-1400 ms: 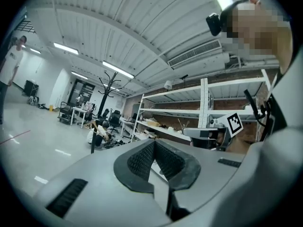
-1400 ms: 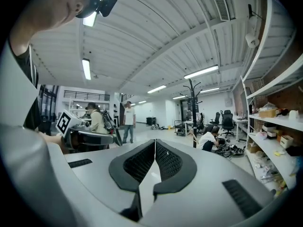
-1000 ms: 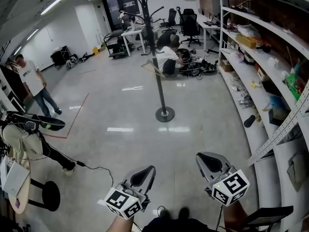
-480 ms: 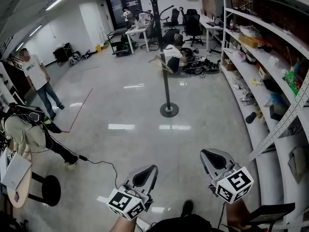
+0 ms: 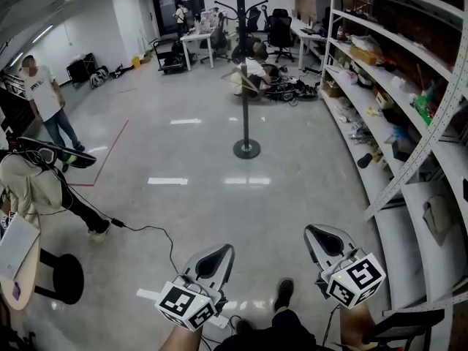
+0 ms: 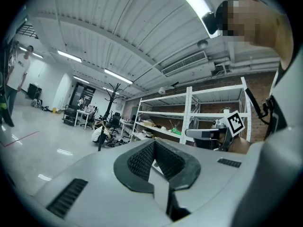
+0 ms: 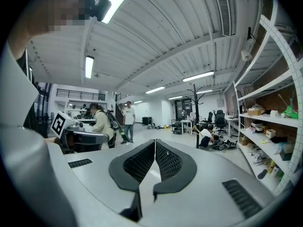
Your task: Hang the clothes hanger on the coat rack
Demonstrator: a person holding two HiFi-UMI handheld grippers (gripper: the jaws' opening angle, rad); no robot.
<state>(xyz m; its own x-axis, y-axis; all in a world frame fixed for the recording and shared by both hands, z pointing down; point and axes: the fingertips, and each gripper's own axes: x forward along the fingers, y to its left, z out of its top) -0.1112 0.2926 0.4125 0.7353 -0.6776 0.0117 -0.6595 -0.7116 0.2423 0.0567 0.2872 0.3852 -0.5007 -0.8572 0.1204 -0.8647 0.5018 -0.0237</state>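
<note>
1. Left tool [image 5: 223,254]: jaws together, nothing between them; we hold it low in front of us.
2. Right tool [image 5: 316,236]: jaws together too, empty; it sits beside the left one, apart from it.
3. Coat rack [image 5: 245,115]: upright on the floor [image 5: 183,159], well ahead of both tools.
4. Clothes hanger [image 5: 235,79]: pale, tilted against the rack's pole about mid-height; we can't tell how it hangs there.
5. Shelving [image 5: 409,123] runs along the right; a person [image 5: 256,68] crouches behind the rack.

Glossy floor [image 5: 183,163] under coat rack [image 5: 245,86]
</note>
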